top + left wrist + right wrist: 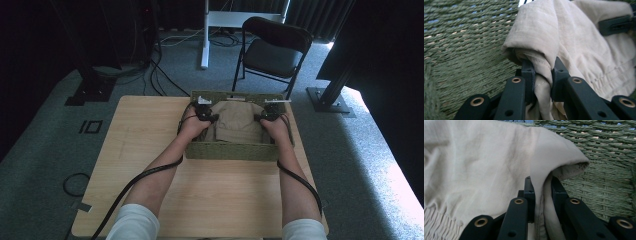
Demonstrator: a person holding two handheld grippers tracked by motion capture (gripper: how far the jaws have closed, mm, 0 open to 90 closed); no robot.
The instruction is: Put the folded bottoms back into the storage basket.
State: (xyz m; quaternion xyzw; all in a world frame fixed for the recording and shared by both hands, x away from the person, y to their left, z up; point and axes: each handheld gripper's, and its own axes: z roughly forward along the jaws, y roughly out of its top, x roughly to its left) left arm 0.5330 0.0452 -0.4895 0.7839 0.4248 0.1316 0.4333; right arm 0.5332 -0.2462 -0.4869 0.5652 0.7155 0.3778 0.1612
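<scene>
Beige cloth, a folded garment with an elastic gathered band, sits inside the green woven basket at the far middle of the table. I have my left tool pinching a bunched fold at the garment's left end, and my right tool pinching a fold at its right end; both pairs of jaws are pressed together on fabric, with the seam running down between them.

In the high view the left tool and right tool sit at opposite sides of the basket's inside, the cloth slung between them. So the garment lies inward from each tool, toward the basket's middle, and both hands are equally on it. Its spread between the grips runs left to right across the basket, parallel to the near wall, though the folded bulk also reaches toward the far rim.

The basket's woven wall stands just beside each gripped corner, close behind the left one especially. I judge the coming move turns on keeping both ends level as the cloth settles or lifts.
</scene>
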